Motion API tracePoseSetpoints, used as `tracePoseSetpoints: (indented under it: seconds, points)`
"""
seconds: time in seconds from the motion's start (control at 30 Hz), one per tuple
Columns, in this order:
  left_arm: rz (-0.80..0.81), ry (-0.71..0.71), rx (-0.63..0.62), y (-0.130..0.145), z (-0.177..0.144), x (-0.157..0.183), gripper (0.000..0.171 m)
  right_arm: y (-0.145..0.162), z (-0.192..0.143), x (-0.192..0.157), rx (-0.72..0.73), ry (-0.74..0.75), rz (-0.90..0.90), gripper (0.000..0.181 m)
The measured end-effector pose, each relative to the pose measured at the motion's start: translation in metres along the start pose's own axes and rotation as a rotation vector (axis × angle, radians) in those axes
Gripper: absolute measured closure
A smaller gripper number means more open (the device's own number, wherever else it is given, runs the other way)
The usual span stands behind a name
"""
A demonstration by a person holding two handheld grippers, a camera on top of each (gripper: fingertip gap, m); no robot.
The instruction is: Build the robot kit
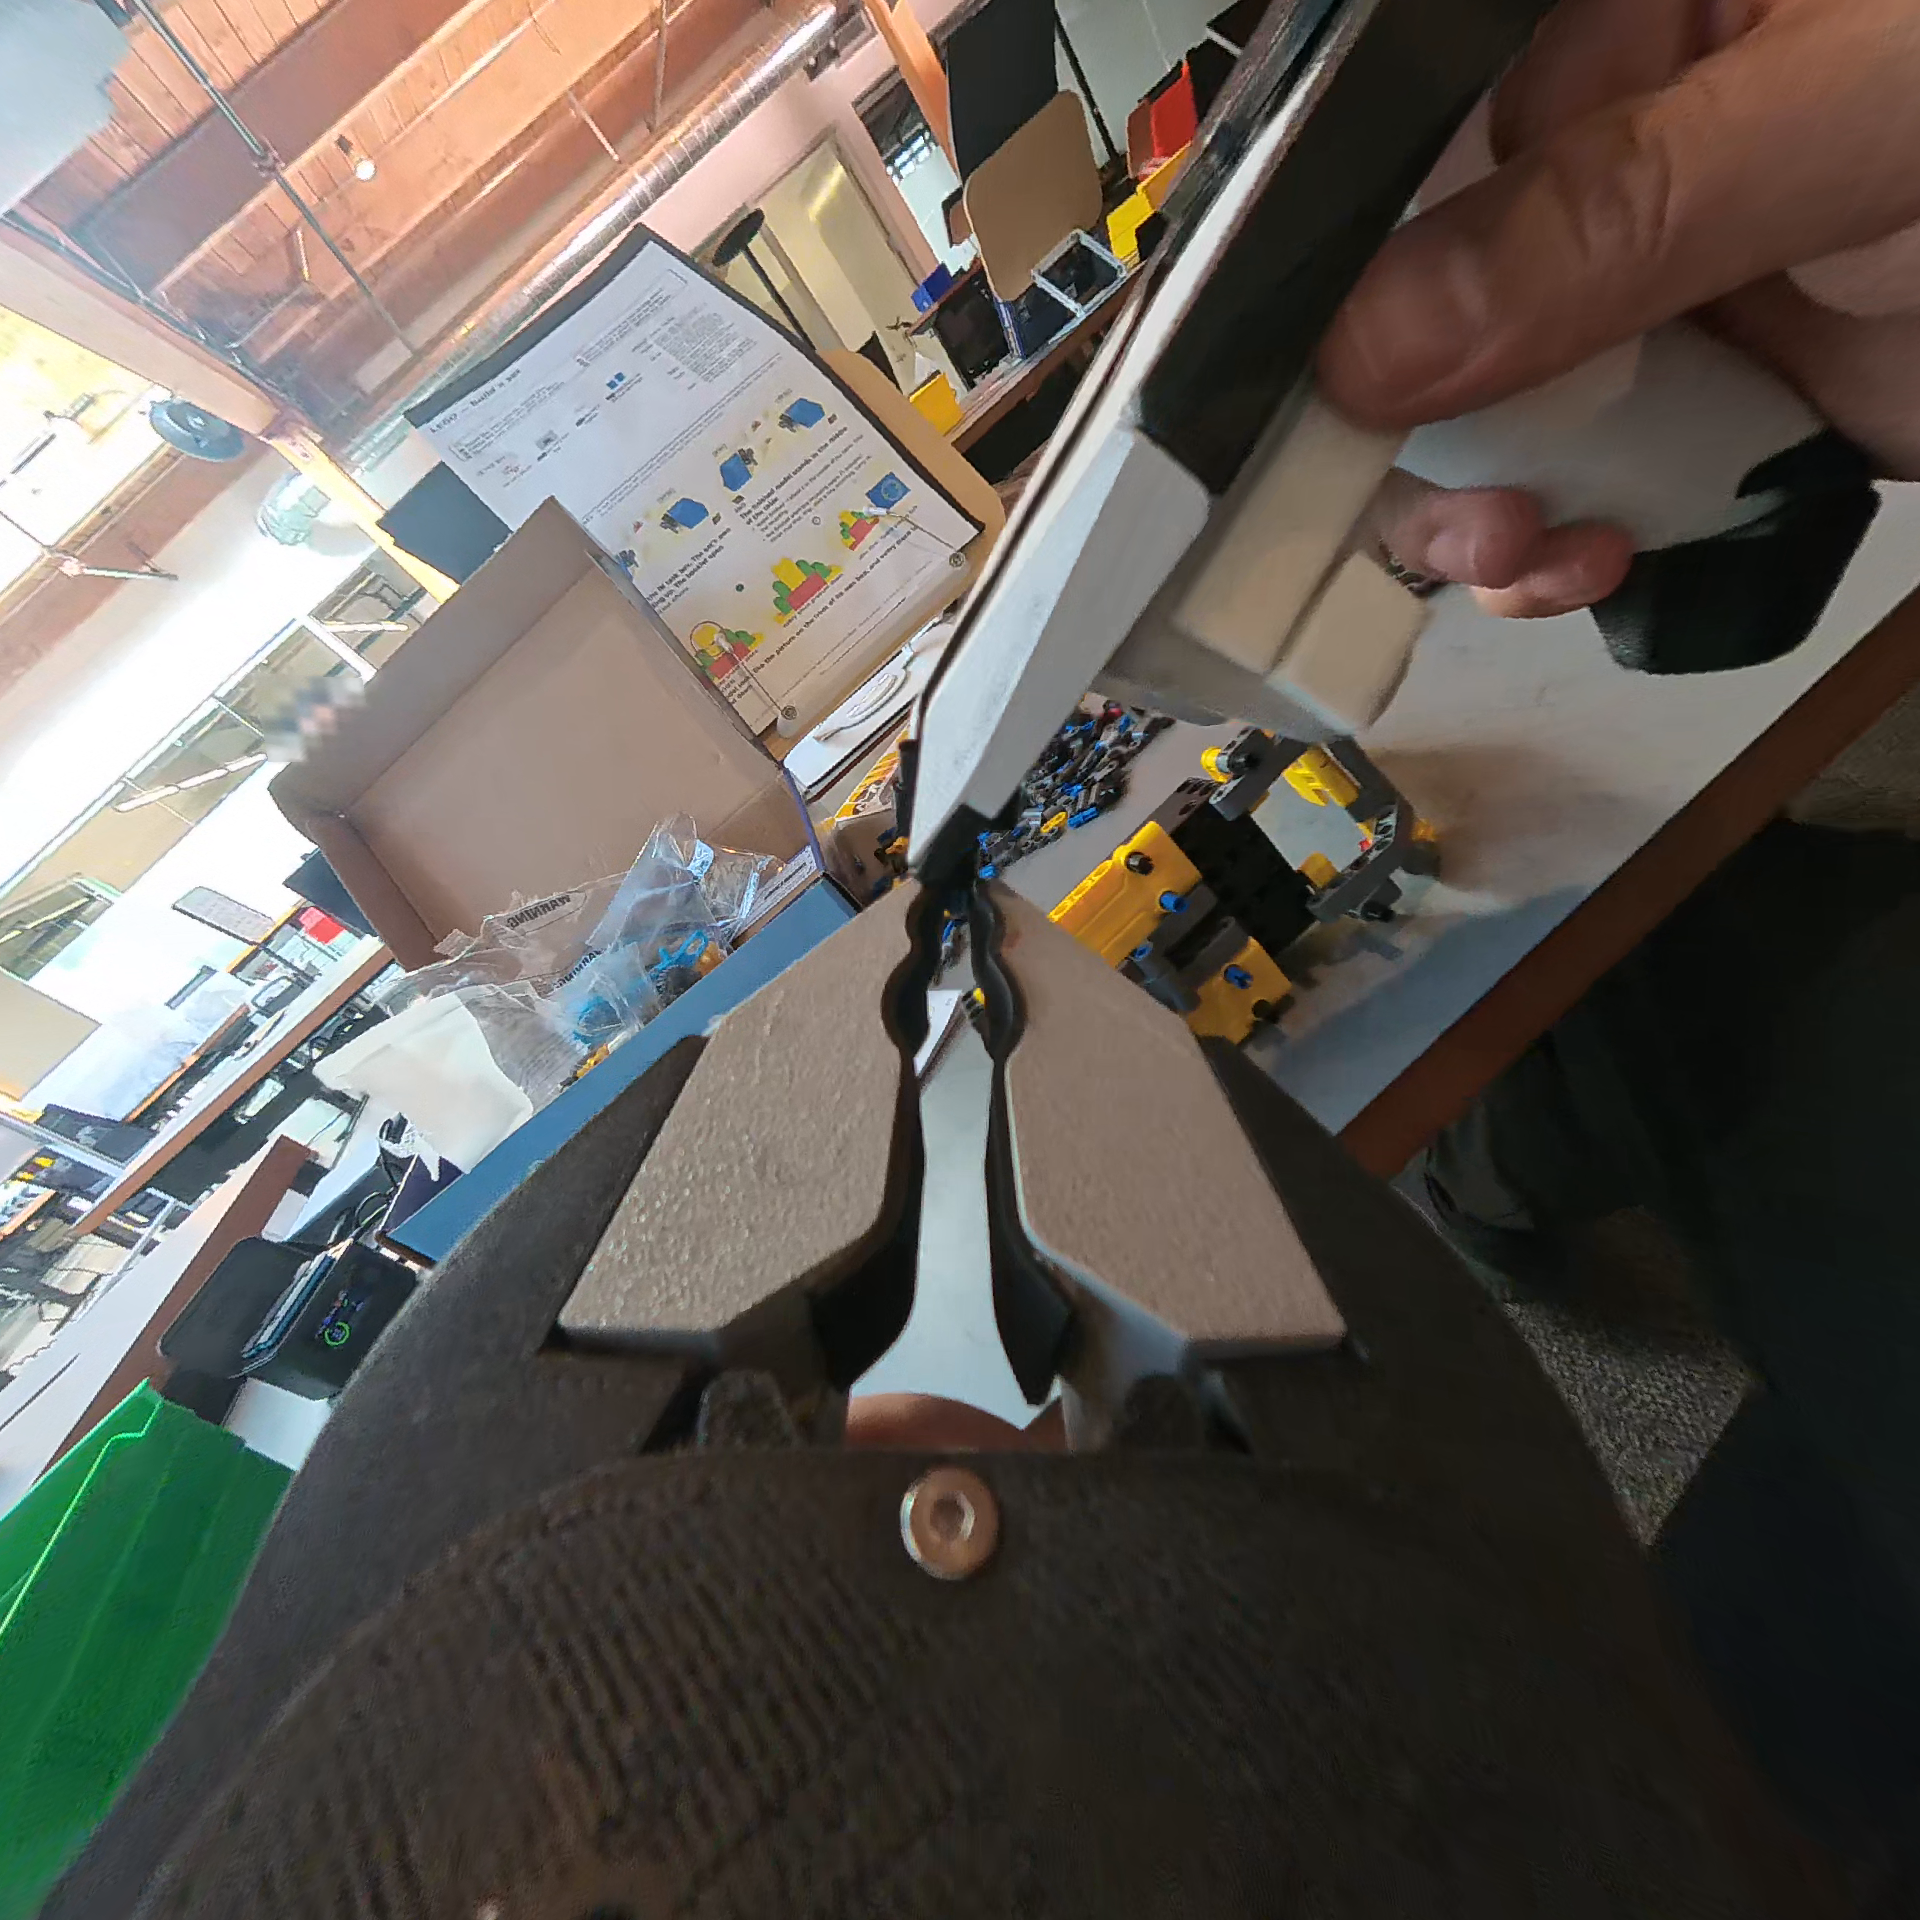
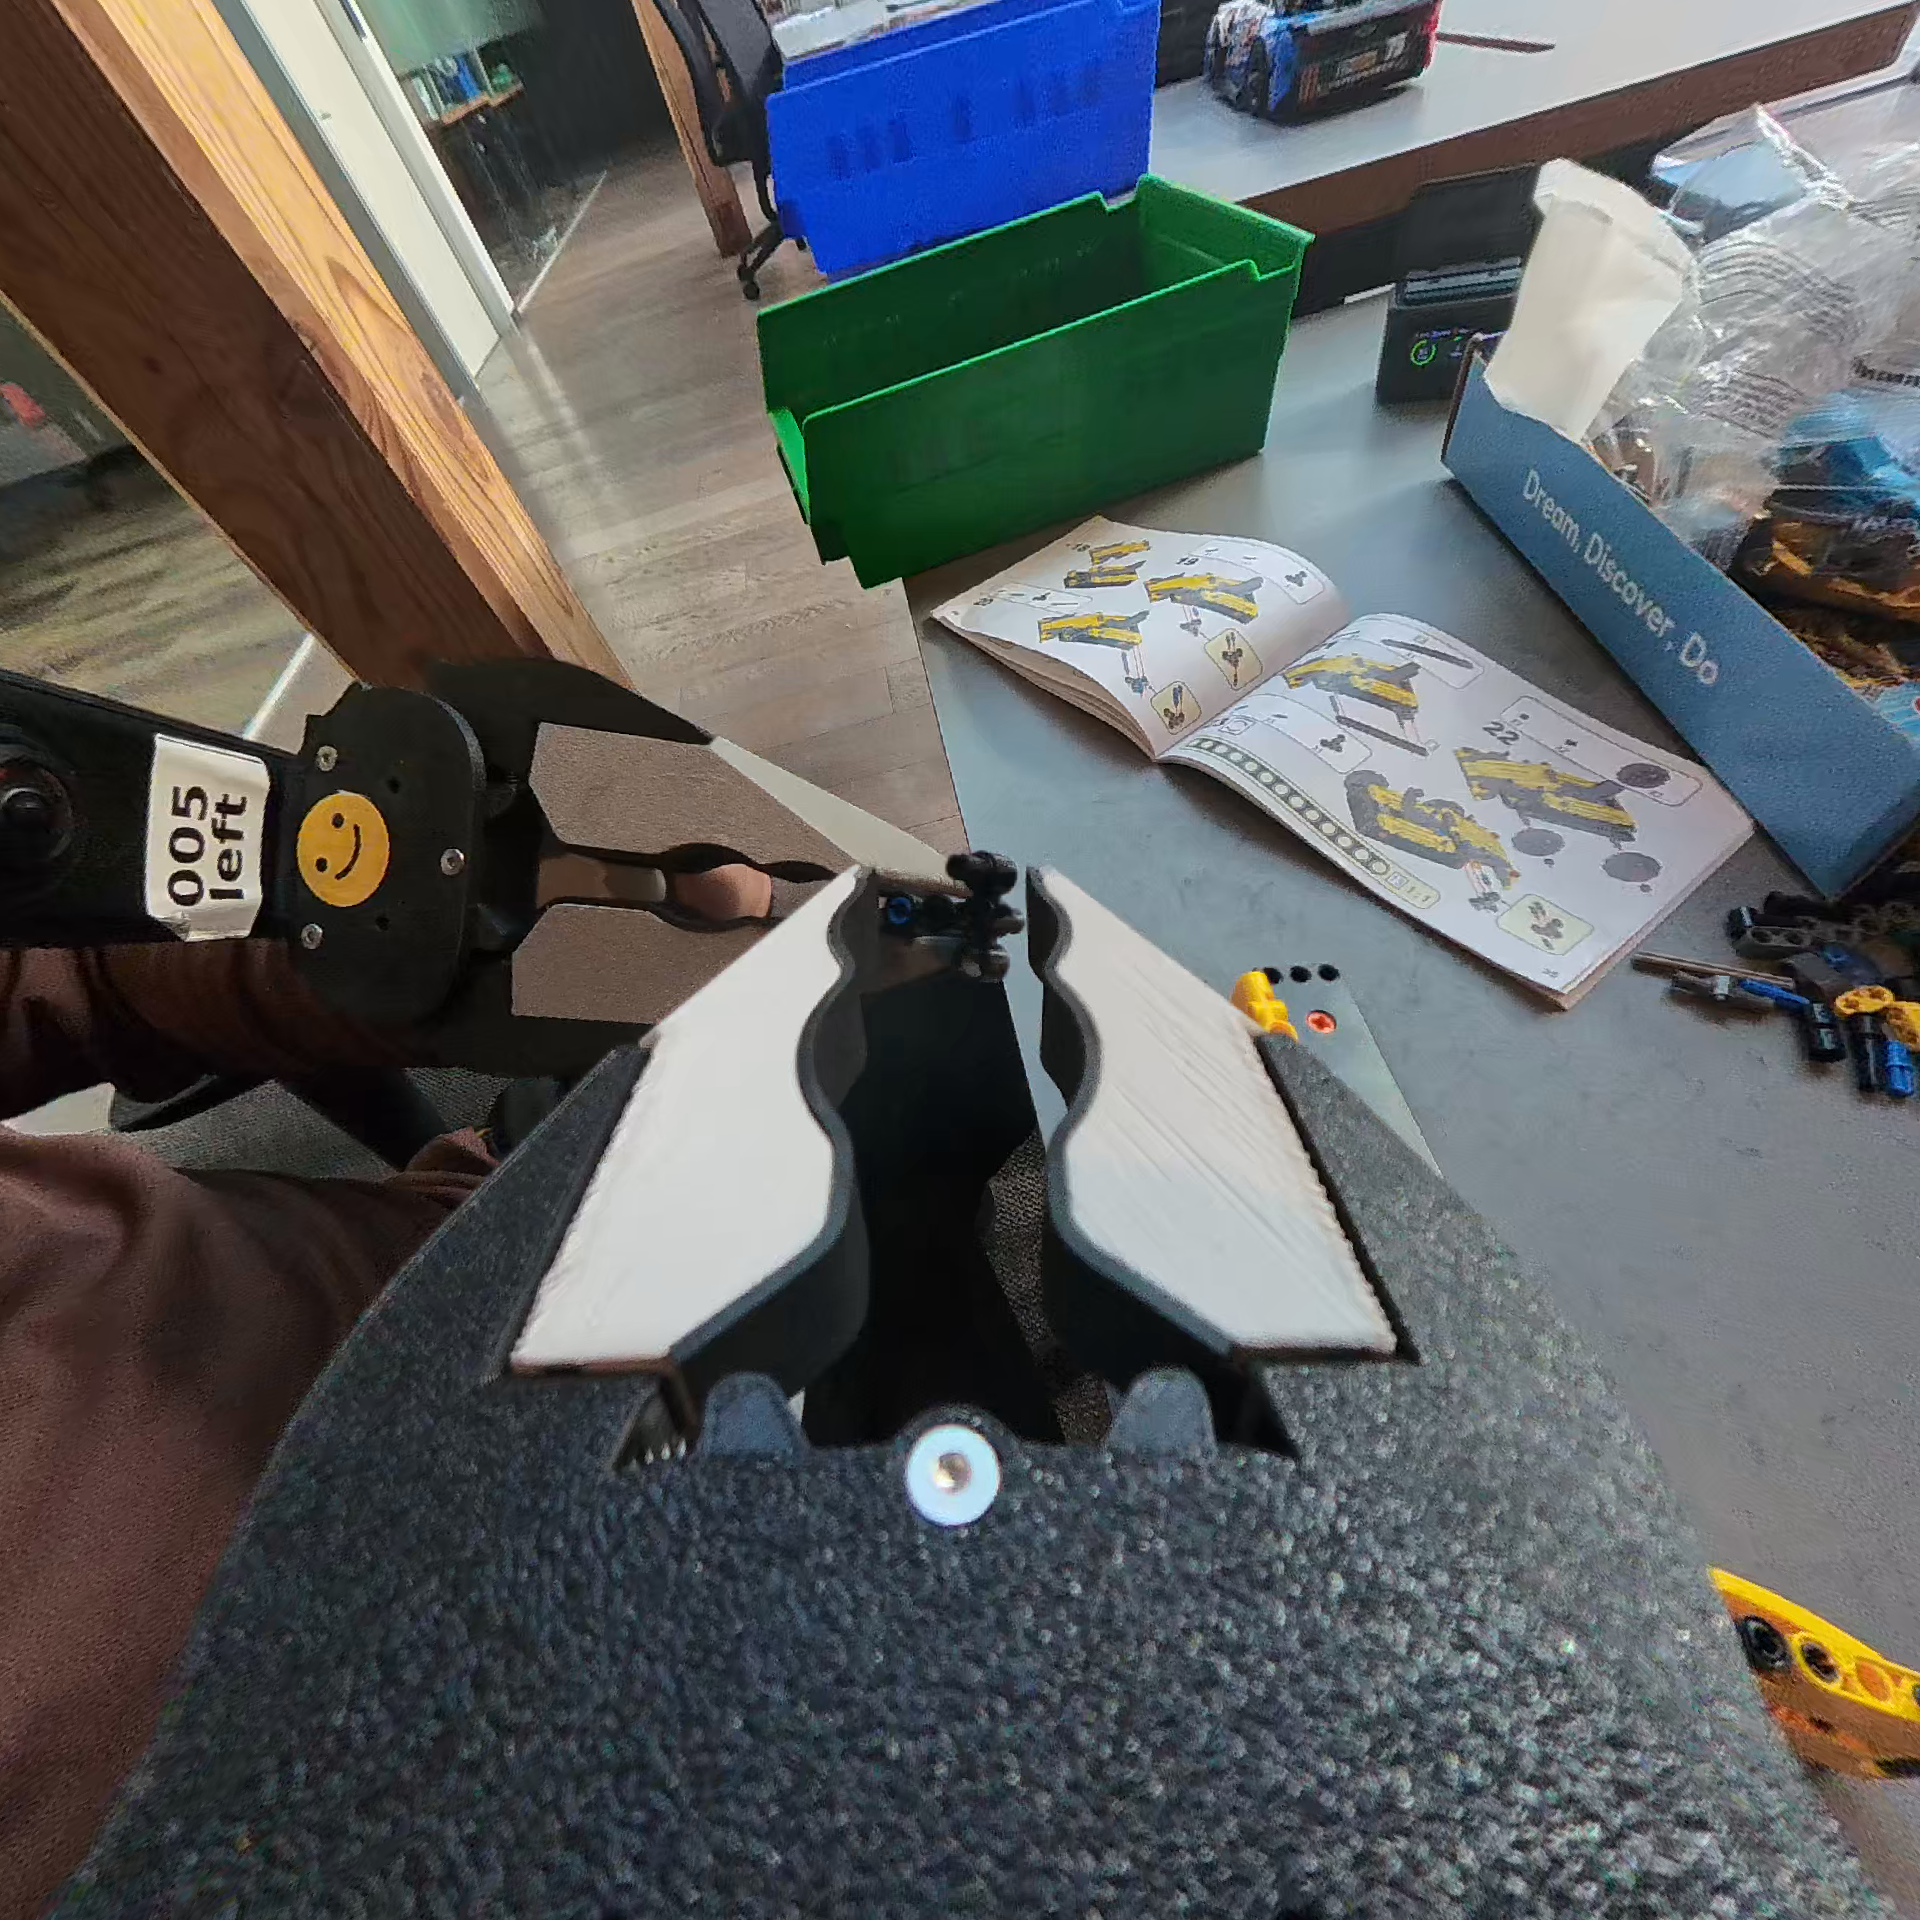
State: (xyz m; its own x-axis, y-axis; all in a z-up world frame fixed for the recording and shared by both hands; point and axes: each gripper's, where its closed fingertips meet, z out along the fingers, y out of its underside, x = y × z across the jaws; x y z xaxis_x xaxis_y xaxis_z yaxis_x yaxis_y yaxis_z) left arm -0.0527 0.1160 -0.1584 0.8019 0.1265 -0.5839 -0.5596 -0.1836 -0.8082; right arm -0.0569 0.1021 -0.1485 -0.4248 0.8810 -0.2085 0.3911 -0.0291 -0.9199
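Grey worktop (image 2: 1299, 1195) carrying a green bin (image 2: 1029, 384) and an open instruction booklet (image 2: 1340, 758). Right gripper (image 2: 943, 914), jaws part-spread, flanks a small black pin-and-connector piece (image 2: 971, 914). The piece's long axis runs crosswise toward the left gripper (image 1: 961, 914), whose jaws pinch its end.

Yellow brick piece (image 2: 1829, 1704) cut by right edge; person's hand (image 1: 1662, 260) cropped at corner.

A green bin (image 2: 1023, 384) sits before a blue bin (image 2: 961, 125). The counter (image 2: 1558, 1195) is grey; the booklet (image 2: 1340, 748) shows yellow models
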Motion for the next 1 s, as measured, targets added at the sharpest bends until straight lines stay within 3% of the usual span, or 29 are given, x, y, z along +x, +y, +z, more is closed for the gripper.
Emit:
tracePoseSetpoints:
  seconds: [0.4, 0.7, 1.0]
  points:
    - [-0.045, 0.014, 0.002, 0.0, 0.0, -0.001, 0.17, 0.002, -0.001, -0.002, -0.033, 0.011, -0.036, 0.157]
    - [-0.064, 0.052, 0.032, -0.008, -0.002, 0.007, 0.169, 0.003, -0.008, -0.007, -0.074, -0.041, -0.086, 0.157]
    - [-0.091, 0.077, 0.042, -0.011, -0.003, 0.01, 0.169, 0.004, -0.013, -0.009, -0.066, -0.118, -0.023, 0.161]
